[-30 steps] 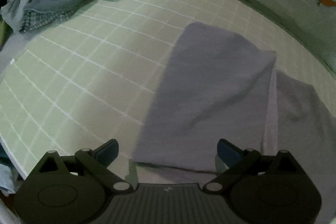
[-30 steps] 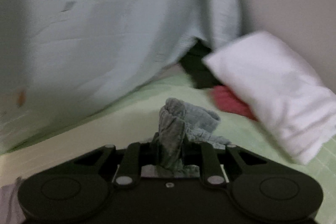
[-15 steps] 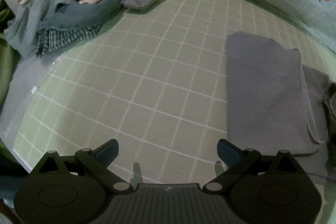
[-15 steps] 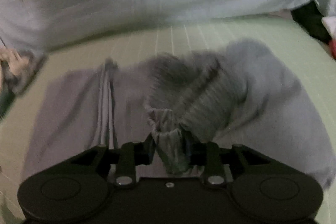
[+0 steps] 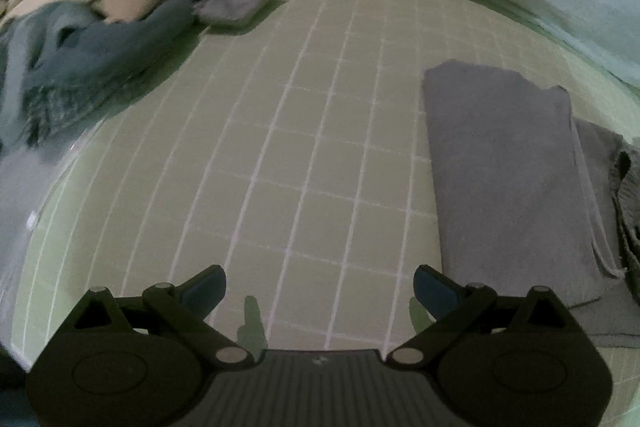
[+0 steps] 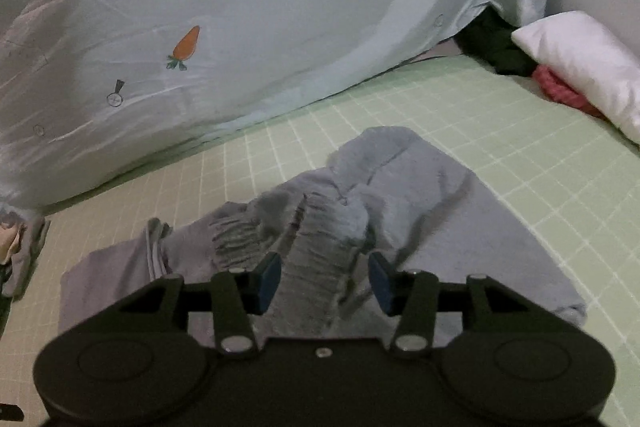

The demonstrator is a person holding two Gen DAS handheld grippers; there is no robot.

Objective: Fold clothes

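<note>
Between the spread fingers of my right gripper (image 6: 323, 281) lies the grey trousers' (image 6: 320, 227) gathered waistband, not pinched; my left gripper (image 5: 319, 287) gapes wide, with the trousers (image 5: 508, 167) at its right.

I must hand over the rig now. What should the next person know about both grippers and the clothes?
Left gripper: open, empty, above the green checked sheet.
Right gripper: open, jaws either side of the grey trousers' bunched waistband; not clamped.
Trousers lie on the sheet, one part folded flat, waistband end crumpled.
Unfolded pile waits at the far left.
Left to do: finish the trousers, then the pile.
</note>
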